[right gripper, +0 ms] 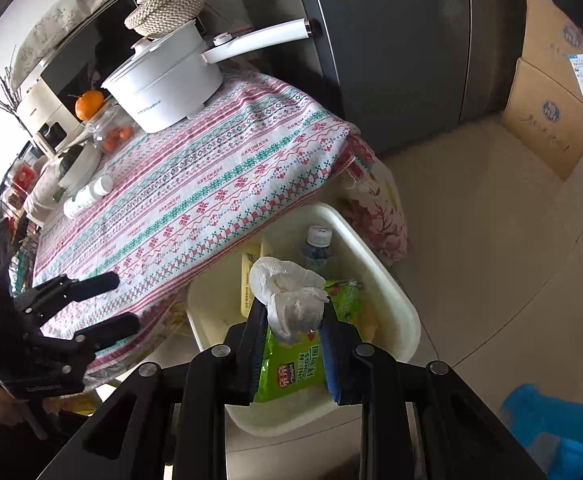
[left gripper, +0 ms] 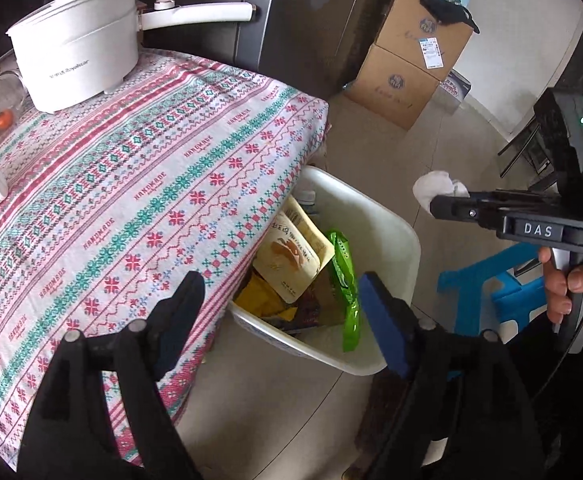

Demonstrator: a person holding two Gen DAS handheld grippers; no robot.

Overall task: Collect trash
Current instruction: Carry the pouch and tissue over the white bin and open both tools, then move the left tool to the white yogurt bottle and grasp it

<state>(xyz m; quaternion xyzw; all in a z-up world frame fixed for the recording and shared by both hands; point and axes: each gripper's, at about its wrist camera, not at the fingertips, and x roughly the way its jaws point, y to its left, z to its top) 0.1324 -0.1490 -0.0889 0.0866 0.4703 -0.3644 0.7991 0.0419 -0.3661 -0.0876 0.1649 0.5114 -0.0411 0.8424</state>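
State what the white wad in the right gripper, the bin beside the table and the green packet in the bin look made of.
White wad: thin tissue or soft plastic film, by its crumpled, slightly translucent folds; I cannot tell which. It is pinched in the right gripper.
Bin: moulded plastic, cream, smooth and rigid with a rounded rim.
Green packet: glossy printed plastic film that creases and catches light.
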